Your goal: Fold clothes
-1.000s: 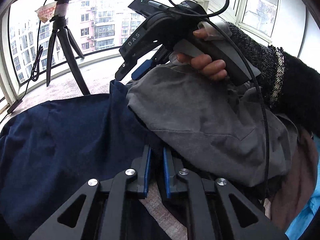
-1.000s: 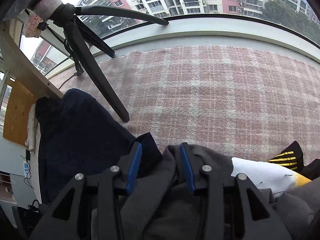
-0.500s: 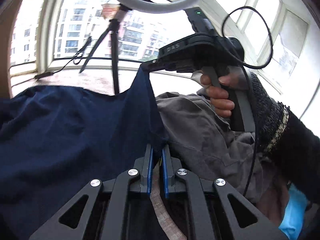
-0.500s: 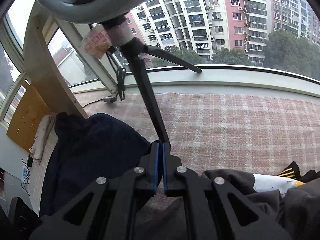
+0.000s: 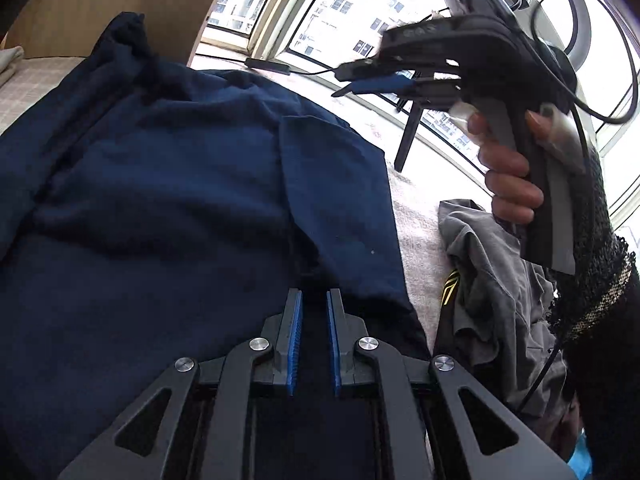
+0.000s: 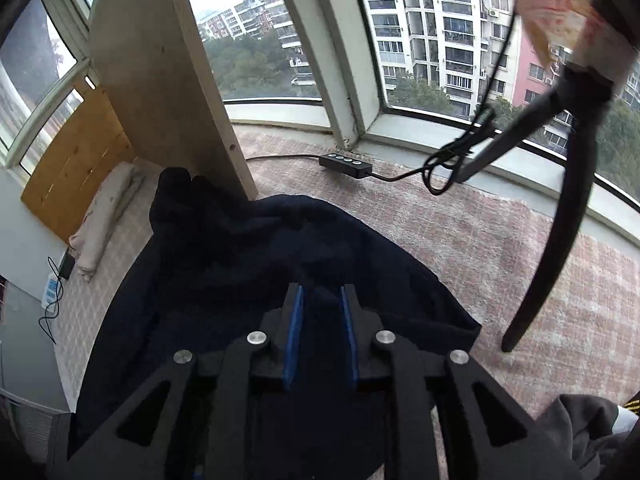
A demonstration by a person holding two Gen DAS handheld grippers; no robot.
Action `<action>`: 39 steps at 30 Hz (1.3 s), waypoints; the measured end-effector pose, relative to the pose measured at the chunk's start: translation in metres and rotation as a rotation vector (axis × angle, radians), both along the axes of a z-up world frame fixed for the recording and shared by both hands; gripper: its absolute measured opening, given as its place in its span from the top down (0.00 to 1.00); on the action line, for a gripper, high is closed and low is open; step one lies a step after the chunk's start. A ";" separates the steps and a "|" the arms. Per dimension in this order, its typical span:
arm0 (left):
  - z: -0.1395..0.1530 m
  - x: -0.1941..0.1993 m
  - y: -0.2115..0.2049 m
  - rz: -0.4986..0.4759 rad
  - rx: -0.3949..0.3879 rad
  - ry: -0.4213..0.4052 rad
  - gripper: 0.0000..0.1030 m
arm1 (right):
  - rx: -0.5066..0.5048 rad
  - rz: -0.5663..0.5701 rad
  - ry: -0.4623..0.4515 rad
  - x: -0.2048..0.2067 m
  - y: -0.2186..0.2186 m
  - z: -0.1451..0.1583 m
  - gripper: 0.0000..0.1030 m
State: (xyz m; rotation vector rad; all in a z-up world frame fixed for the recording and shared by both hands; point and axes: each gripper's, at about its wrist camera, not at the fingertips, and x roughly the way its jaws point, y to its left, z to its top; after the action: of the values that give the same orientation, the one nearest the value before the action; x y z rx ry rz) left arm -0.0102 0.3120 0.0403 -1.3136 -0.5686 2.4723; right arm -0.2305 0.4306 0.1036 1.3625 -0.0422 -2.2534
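Observation:
A dark navy garment (image 5: 180, 200) lies spread on the plaid blanket, and it also shows in the right wrist view (image 6: 260, 264). My left gripper (image 5: 314, 300) is open with its blue pads just above the navy cloth, holding nothing. My right gripper (image 6: 321, 294) is open too, its jaws parted over the navy cloth. In the left wrist view the right gripper (image 5: 360, 82) hangs in the air above the garment's far right edge, held by a hand in a dark knit sleeve. A grey garment (image 5: 488, 280) lies crumpled to the right.
A tripod leg (image 6: 556, 240) stands on the plaid blanket (image 6: 500, 248) right of the navy garment. A black power strip (image 6: 346, 164) with its cable lies by the window sill. A wooden post (image 6: 160, 92) and a rolled cloth (image 6: 104, 216) are at the left.
Both grippers were shut on the navy garment half a second ago, holding it up; now both are open and the garment lies spread on the blanket. Both grippers have swung left.

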 end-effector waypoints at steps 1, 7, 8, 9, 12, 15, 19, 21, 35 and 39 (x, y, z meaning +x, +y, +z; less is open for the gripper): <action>0.003 0.004 -0.005 -0.008 0.000 0.004 0.90 | 0.000 -0.010 -0.020 0.008 0.008 -0.002 0.79; 0.032 0.048 -0.041 -0.084 0.060 0.019 0.90 | 0.009 -0.024 -0.129 0.076 0.049 -0.013 0.79; 0.039 0.058 -0.048 -0.090 0.062 0.028 0.90 | 0.000 -0.032 -0.139 0.088 0.055 -0.013 0.79; 0.046 0.068 -0.053 -0.098 0.066 0.039 0.90 | -0.009 -0.040 -0.149 0.100 0.060 -0.012 0.79; 0.061 0.096 -0.067 -0.110 0.076 0.052 0.89 | -0.038 -0.025 -0.199 0.132 0.055 -0.028 0.79; 0.069 0.118 -0.073 -0.128 0.088 0.051 0.89 | 0.022 -0.015 -0.210 0.147 0.041 -0.048 0.79; 0.081 0.152 -0.076 -0.154 0.074 0.081 0.89 | 0.116 -0.071 -0.205 0.156 0.040 -0.066 0.87; 0.089 0.175 -0.079 -0.167 0.063 0.106 0.89 | 0.095 -0.145 -0.237 0.163 0.058 -0.056 0.87; 0.082 0.342 -0.057 -0.375 -0.086 0.163 0.84 | -0.295 -0.214 0.045 0.422 0.133 0.153 0.67; 0.070 0.370 -0.012 -0.514 -0.118 0.202 0.74 | -0.326 -0.266 0.088 0.484 0.158 0.178 0.64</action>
State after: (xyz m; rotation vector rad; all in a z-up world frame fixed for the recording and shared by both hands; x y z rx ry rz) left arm 0.3600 0.3003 0.1105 -1.0640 -0.0253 2.1890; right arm 0.2531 0.5889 0.2814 1.1370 -0.5654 -2.3859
